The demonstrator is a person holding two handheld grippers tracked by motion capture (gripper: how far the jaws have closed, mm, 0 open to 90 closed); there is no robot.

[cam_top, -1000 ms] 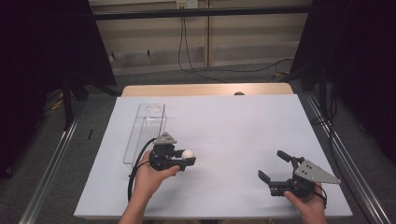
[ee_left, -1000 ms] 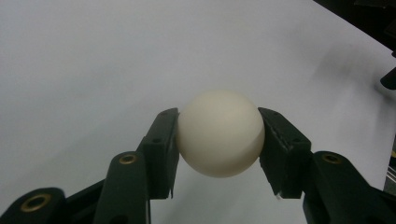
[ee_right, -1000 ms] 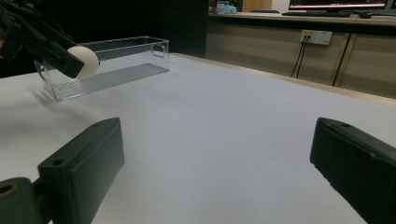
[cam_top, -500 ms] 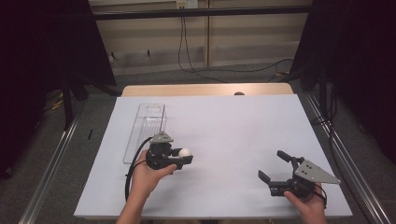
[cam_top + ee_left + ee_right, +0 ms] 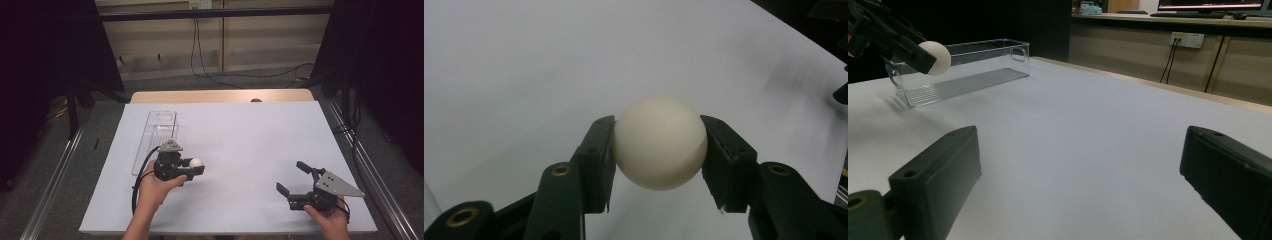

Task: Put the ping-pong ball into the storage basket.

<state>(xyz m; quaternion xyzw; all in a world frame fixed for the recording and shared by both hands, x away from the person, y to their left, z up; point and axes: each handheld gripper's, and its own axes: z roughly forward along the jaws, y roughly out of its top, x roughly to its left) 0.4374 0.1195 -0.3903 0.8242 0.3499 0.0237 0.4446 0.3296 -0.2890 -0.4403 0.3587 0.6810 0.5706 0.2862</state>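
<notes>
white sheet (image 5: 250, 150) covers the table | wooden table edge (image 5: 220, 96) shows at the far side | black cables (image 5: 200, 55) hang on the back wall | wall socket (image 5: 1188, 39) with two plugs | grey floor (image 5: 60, 165) around

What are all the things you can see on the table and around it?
ball: one, cream white, clamped between the left gripper's jaws, above the sheet
tray: one, clear plastic, long, on the left part of the sheet, nothing visible inside
sheet: one, white, covering most of the table
table: one, light wood, its far edge showing past the sheet
cables: a few, black, hanging down the back wall and running along the floor
left gripper: one, black, shut on the ball, just right of the tray's near end
right gripper: one, black with a grey plate, jaws wide apart, near the sheet's front right
hands: two, one behind each gripper, at the near edge
</notes>
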